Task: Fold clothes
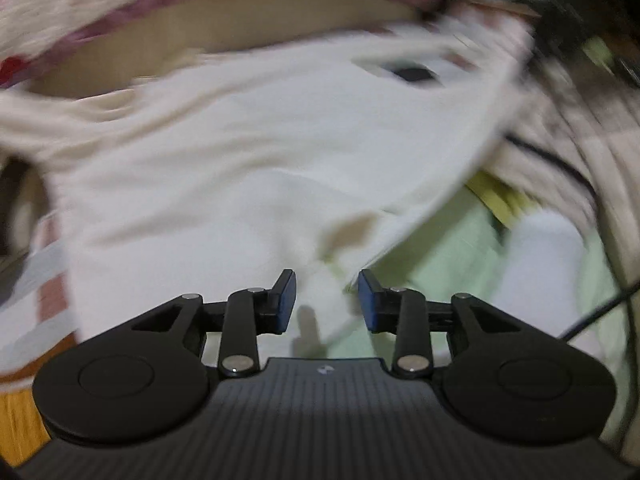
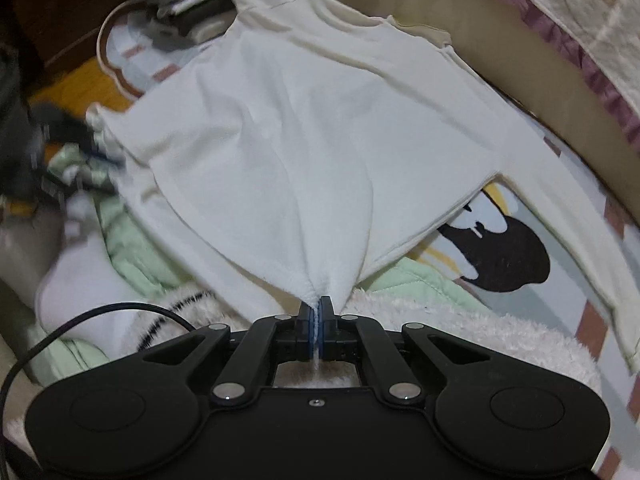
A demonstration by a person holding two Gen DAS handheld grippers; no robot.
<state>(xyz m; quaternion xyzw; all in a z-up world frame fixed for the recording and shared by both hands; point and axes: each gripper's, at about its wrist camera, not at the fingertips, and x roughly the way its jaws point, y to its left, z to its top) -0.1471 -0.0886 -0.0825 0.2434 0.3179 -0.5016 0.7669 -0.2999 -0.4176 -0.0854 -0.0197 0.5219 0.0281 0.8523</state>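
Observation:
A cream long-sleeved shirt [image 2: 312, 132] is stretched out above a pile of clothes. My right gripper [image 2: 319, 320] is shut on a bunched corner of its hem, and the cloth fans away from the jaws. One sleeve [image 2: 580, 236] hangs to the right. In the left wrist view the same shirt [image 1: 248, 152] fills the middle, blurred by motion. My left gripper [image 1: 327, 300] is open, with a fold of the shirt's edge lying between its blue pads [image 1: 289, 300] but not pinched. The left gripper also shows as a dark blur at the shirt's left corner in the right wrist view [image 2: 80, 136].
Under the shirt lie a pale green quilted garment [image 2: 136, 256], a white fluffy garment [image 2: 460, 332] and a printed blanket [image 2: 504, 248]. A tan bed edge [image 2: 500, 52] with a patterned quilt [image 2: 592, 20] runs along the back. A black cable [image 2: 80, 320] crosses the lower left.

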